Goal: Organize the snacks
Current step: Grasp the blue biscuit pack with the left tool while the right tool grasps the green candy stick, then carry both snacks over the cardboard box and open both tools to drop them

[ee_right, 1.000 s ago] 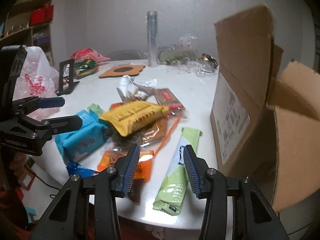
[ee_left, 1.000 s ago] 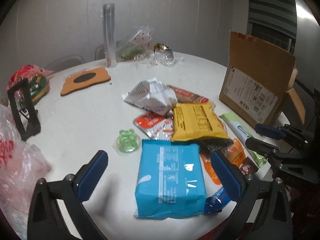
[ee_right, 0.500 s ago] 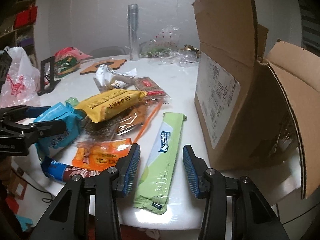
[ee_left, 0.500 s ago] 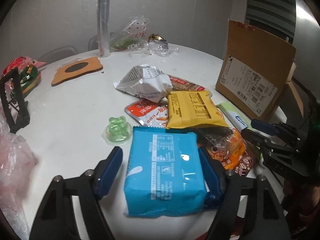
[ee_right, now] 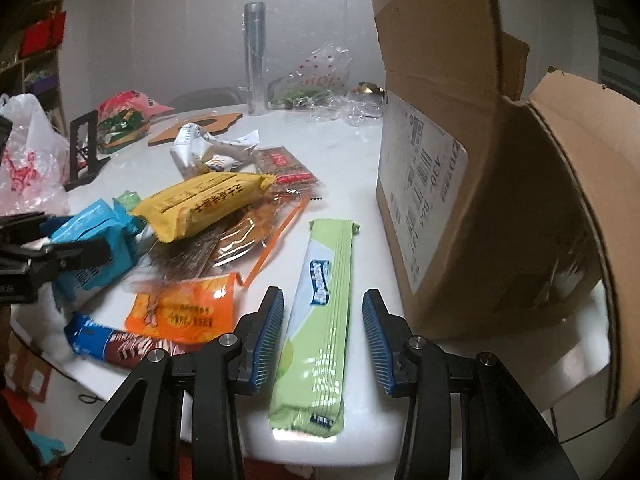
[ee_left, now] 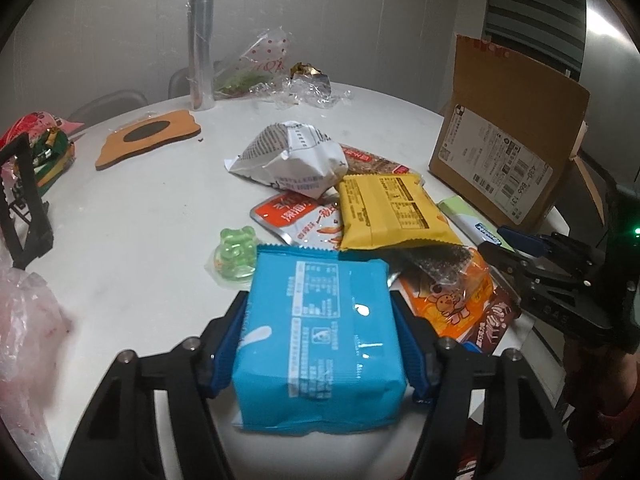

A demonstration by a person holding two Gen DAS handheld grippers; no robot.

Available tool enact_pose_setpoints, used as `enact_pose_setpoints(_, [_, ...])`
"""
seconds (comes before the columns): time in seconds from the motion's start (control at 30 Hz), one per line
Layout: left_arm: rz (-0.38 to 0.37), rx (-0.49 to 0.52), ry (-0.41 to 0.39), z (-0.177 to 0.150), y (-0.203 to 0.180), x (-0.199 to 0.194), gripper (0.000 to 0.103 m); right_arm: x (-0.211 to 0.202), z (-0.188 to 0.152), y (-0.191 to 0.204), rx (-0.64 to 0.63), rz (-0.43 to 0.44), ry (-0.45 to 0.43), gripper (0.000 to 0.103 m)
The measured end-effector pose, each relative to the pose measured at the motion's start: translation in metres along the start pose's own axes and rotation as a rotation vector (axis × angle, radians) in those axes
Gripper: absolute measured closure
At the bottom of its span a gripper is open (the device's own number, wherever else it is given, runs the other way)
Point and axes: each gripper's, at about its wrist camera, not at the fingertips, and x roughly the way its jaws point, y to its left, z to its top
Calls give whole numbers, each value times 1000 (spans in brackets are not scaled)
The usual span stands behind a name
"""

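Closing in from wide apart, the left claw [ee_left: 320,344] has just been narrowing its jaws, and its blue pads now press both sides of the flat bright-blue plastic snack packet [ee_left: 316,344] at the near edge of the white round counter [ee_left: 132,216]. Right of it lies the pile: a yellow crinkled snack bag [ee_left: 388,210] on orange wrappers. Farther right, the right claw [ee_right: 323,342], lower than a second ago, stands spread astride the long pale-green wrapped bar [ee_right: 320,316], pads not touching it. Just right stands the open brown cardboard box [ee_right: 480,208].
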Motion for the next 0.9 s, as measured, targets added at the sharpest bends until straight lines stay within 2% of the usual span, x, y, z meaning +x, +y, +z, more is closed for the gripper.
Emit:
enact_pose_setpoints(0.07, [-2, 4, -7, -1, 0, -1, 40, 2, 1, 1, -4, -15, -7, 68])
enact_pose_setpoints(0.2, [-6, 3, -16, -2, 0, -1, 40, 5, 3, 4, -9, -13, -18, 78])
enact_pose_setpoints(0.47, [-14, 21, -15, -2, 0, -1, 40, 2, 1, 8, -29, -21, -36, 80])
enact_pose_setpoints(0.9, [-5, 37, 4, -4, -3, 3, 40, -15, 2, 10, -28, 16, -73, 80])
